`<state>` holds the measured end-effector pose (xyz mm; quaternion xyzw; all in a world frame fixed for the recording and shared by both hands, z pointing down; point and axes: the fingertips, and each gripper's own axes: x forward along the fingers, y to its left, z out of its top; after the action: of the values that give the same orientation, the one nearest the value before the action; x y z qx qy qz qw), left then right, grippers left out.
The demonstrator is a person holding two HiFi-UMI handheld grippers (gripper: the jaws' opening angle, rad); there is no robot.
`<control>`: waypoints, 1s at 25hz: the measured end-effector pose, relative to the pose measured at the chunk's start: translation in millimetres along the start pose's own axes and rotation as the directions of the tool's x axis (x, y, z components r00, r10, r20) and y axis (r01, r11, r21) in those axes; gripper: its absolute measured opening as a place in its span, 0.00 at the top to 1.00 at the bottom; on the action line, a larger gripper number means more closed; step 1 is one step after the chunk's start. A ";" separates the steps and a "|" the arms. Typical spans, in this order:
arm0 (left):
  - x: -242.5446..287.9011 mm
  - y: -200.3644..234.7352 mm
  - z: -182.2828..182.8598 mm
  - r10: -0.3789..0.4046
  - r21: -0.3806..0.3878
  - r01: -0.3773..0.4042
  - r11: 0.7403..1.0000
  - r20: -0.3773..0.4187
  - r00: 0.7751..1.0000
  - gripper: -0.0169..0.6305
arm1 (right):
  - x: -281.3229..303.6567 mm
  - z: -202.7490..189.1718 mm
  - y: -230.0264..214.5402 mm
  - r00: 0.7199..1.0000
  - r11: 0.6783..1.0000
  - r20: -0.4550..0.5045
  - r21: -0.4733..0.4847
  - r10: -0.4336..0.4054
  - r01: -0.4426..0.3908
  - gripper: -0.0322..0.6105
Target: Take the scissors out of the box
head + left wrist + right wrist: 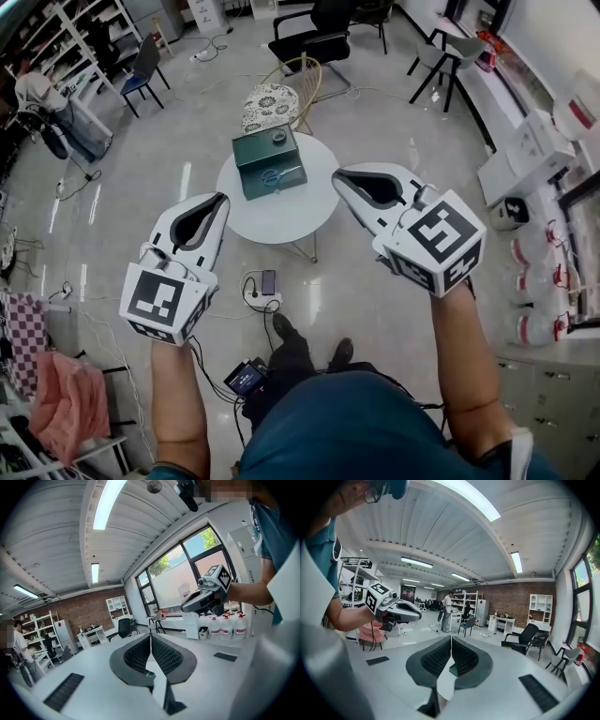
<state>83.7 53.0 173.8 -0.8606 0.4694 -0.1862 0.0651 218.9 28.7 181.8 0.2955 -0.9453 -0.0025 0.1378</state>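
Closest to the camera are the person's two forearms [178, 394], each holding a gripper up, well above the floor. The left gripper [221, 198] has its jaws pressed together w/ nothing between them; its own view shows only ceiling, windows and the other gripper beyond the tips. The right gripper [338, 175] is the same: jaws meet along one line, empty, and it is aimed out into the room, not down. Both point away from the work, so I judge this as a ready pose, prob. b/c the reach has not begun.

The scissors [281, 174], w/ blue handles, lie on the near part of the green box [261, 148], which stands on the small round white table [281, 220] in front of the person's feet [281, 328]. In the head view the box shows between the two grippers, but it is well below them and apart from both. I cannot tell if the part under the scissors is an opened lid or a tray. The box sits toward the table's far side, so the person prob. must lean or step fwd. Next move, in my judgement: lower one gripper, part its jaws and come onto the scissors from above; the other may steady the box.
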 end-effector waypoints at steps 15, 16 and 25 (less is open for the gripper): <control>50.6 152.8 -32.8 -0.118 0.017 0.117 0.993 0.068 0.991 0.93 | 135.7 33.7 -26.1 0.991 0.992 -0.055 0.016 -0.123 0.124 0.89; 51.9 160.3 -35.3 -0.124 0.020 0.123 0.992 0.072 0.990 0.93 | 143.2 34.7 -25.8 0.990 0.992 -0.059 0.017 -0.127 0.128 0.89; 43.1 210.7 -49.6 -0.142 0.018 0.141 0.990 0.094 0.985 0.93 | 193.5 48.0 -10.1 0.985 0.988 -0.079 0.009 -0.151 0.153 0.89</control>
<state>-79.3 -95.8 170.3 -0.8993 0.4022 -0.1522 0.0788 59.6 -91.6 185.0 0.3677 -0.9139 0.0057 0.1717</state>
